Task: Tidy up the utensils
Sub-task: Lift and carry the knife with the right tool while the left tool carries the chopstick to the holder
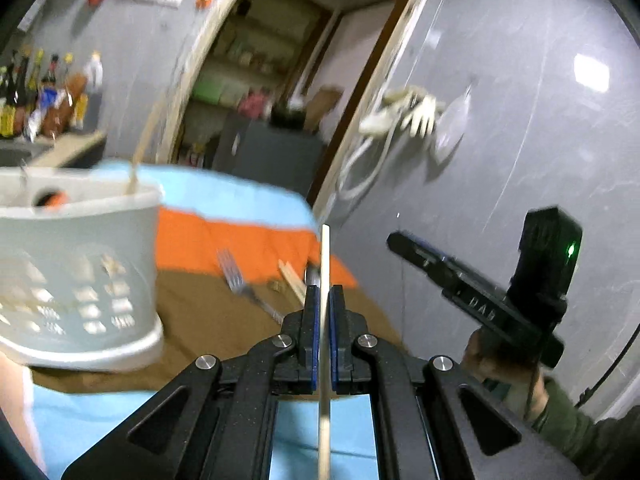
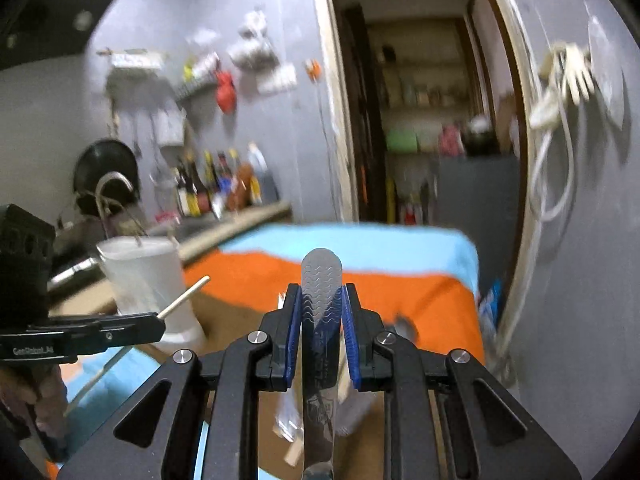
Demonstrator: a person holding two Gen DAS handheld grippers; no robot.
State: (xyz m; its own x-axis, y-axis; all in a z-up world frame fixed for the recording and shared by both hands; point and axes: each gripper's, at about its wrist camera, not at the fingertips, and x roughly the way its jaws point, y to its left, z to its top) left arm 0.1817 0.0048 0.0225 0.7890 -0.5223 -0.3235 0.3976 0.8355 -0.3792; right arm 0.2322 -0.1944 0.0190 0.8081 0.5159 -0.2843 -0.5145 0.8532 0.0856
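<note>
In the left wrist view my left gripper (image 1: 325, 294) is shut on a pale wooden chopstick (image 1: 325, 256) that stands upright between the blue pads. A grey perforated utensil basket (image 1: 80, 272) is close on the left, with a chopstick leaning in it. A fork (image 1: 240, 282) and loose chopsticks (image 1: 291, 280) lie on the cloth-covered table (image 1: 208, 320). In the right wrist view my right gripper (image 2: 322, 300) is shut on a metal utensil (image 2: 322, 276) with a wave-patterned handle end. The same basket (image 2: 148, 280) stands to the left, beside the left gripper (image 2: 158, 322).
The cloth has blue, orange and brown bands (image 2: 400, 280). A grey wall with a hanging white cable (image 2: 556, 128) borders the table's right side, and an open doorway (image 2: 420, 120) lies behind. Bottles (image 2: 216, 184) line a counter at the back left. A hand holds the right gripper (image 1: 400, 242).
</note>
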